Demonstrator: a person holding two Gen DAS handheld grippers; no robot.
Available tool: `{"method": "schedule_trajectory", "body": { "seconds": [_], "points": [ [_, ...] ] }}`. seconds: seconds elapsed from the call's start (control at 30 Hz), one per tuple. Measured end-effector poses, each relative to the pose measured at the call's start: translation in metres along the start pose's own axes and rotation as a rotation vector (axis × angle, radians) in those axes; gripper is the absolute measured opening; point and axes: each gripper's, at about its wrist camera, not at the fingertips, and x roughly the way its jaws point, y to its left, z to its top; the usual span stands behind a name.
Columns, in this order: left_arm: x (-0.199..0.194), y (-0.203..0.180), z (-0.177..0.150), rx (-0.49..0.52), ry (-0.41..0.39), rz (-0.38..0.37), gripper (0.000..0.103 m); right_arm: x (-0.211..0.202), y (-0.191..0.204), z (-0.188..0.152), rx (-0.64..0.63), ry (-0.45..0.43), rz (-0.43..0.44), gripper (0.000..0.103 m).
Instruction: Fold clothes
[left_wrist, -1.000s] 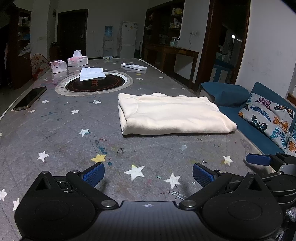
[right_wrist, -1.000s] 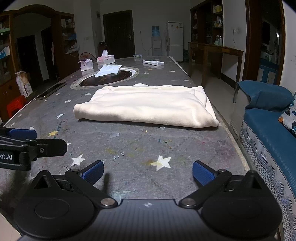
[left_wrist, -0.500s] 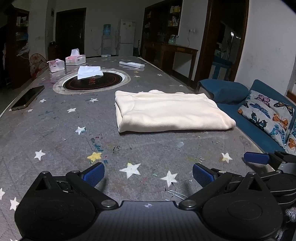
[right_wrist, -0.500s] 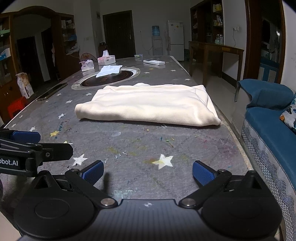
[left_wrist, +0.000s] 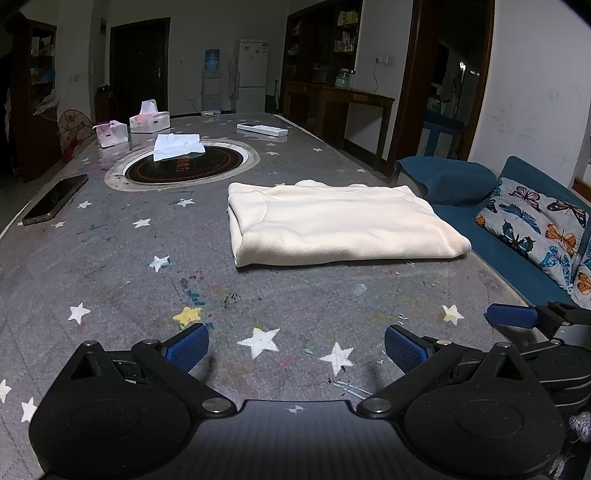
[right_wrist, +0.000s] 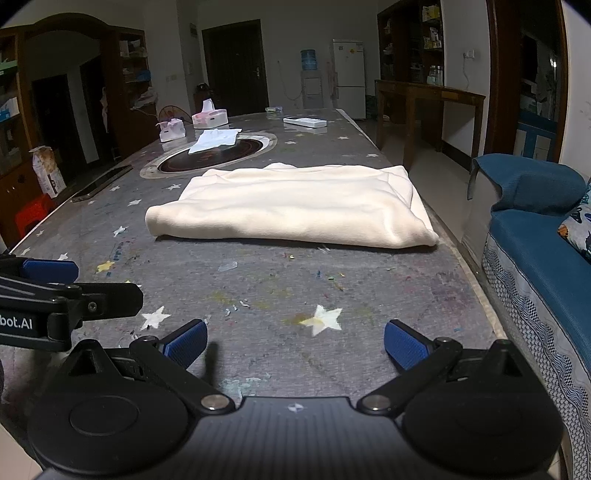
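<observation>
Star-print table (left_wrist: 110, 266) under folded cream garment (left_wrist: 332, 225), phone (left_wrist: 55, 199), tissue boxes (left_wrist: 149, 120).

Dim, sharp frames; fisheye-bowed edges

Home living-dining room: long star-patterned table (left_wrist: 110, 266), blue sofa (right_wrist: 535, 243) with butterfly cushion (left_wrist: 535, 221), white fridge (right_wrist: 347, 77), water dispenser (right_wrist: 308, 74), tissue boxes (left_wrist: 149, 120), wooden shelving (right_wrist: 125, 85)
</observation>
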Motion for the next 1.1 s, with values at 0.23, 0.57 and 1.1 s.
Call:
{"method": "schedule_trajectory", "body": {
  "seconds": [0.23, 0.57, 1.1],
  "points": [
    [0.000, -0.001, 0.001, 0.011, -0.002, 0.006, 0.103, 0.000, -0.001, 0.000, 0.001, 0.001, -0.004, 0.103],
    [0.003, -0.003, 0.005, 0.019, 0.000, 0.006, 0.103, 0.003, -0.002, 0.003, -0.002, 0.006, -0.004, 0.103],
    [0.015, -0.002, 0.016, 0.024, 0.017, 0.006, 0.103, 0.015, -0.005, 0.014, 0.003, 0.025, -0.009, 0.103]
  ]
}}
